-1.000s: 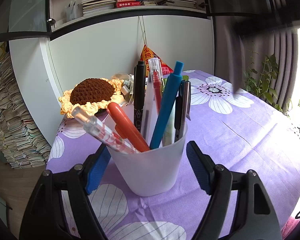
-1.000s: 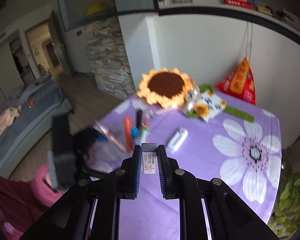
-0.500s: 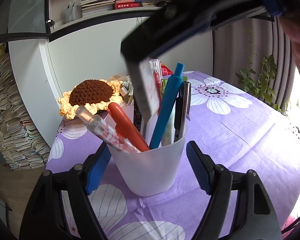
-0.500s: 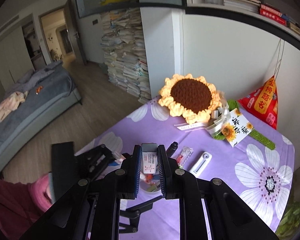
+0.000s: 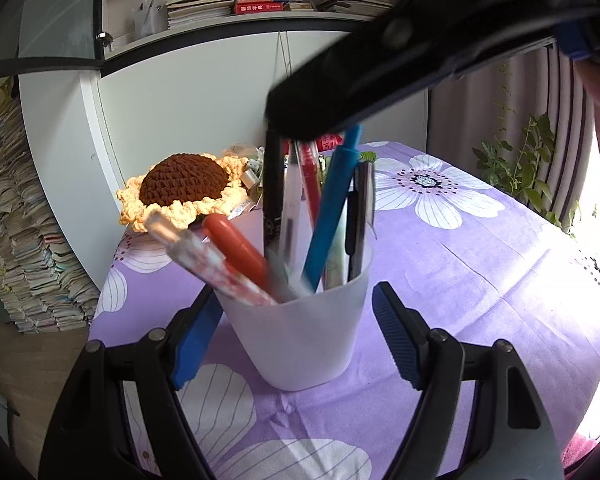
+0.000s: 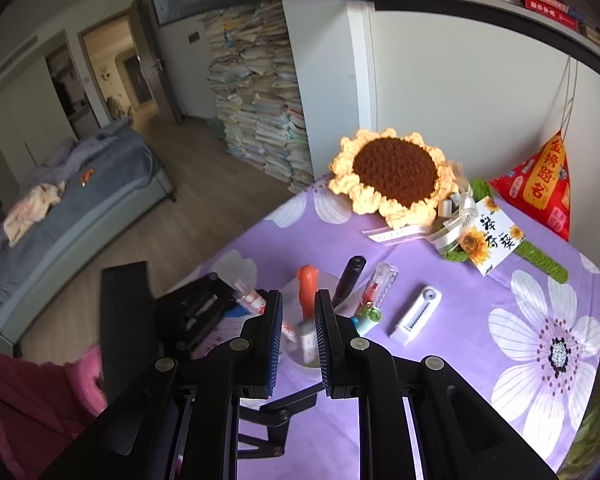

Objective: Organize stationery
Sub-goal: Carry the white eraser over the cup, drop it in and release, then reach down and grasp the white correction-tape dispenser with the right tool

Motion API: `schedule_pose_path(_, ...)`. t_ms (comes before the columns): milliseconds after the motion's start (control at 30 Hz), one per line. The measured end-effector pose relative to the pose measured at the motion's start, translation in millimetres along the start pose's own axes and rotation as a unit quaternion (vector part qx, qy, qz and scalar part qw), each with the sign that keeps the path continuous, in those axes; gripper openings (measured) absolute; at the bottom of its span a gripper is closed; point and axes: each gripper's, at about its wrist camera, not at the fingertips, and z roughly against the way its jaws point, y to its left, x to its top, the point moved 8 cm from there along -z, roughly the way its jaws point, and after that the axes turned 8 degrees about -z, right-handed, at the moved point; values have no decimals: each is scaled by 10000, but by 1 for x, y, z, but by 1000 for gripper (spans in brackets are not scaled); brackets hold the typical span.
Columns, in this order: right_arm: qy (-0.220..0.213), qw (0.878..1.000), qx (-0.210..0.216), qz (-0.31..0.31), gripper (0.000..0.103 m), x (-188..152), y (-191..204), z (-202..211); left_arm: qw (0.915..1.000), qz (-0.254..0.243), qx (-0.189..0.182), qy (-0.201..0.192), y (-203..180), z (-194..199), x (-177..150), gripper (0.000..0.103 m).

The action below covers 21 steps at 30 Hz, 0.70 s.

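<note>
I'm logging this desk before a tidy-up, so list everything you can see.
Cup: one, translucent white, on the tablecloth between the left gripper's fingers.
Pens: about six, mixed colours, standing in the cup.
Box: one, white, blurred, at the cup's mouth.
Case: one, white, flat on the tablecloth beside the cup.
Sunflower: one, yellow and brown crochet, far table edge.
Pouch: one, red, against the wall.
Tablecloth: one, purple with white flowers.
Left gripper: black, blue pads, open.
Right gripper: black, blue pads, open above the cup.
</note>
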Motion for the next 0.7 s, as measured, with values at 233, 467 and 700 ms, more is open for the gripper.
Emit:
schedule_pose_path(233, -287, 9985, 52, -469, 17, -2, -22, 22, 10000, 72, -3, 11, 2, 0, 0, 70)
schedule_pose_path(467, -225, 9924, -254, -1179, 17, -13, -72, 21, 10000, 35, -27, 3, 1, 0, 0, 70)
schedule_pose_path(700, 827, 9657, -1177, -2161, 19, -33, -142, -39, 10000, 11, -12, 6, 1, 0, 0, 70)
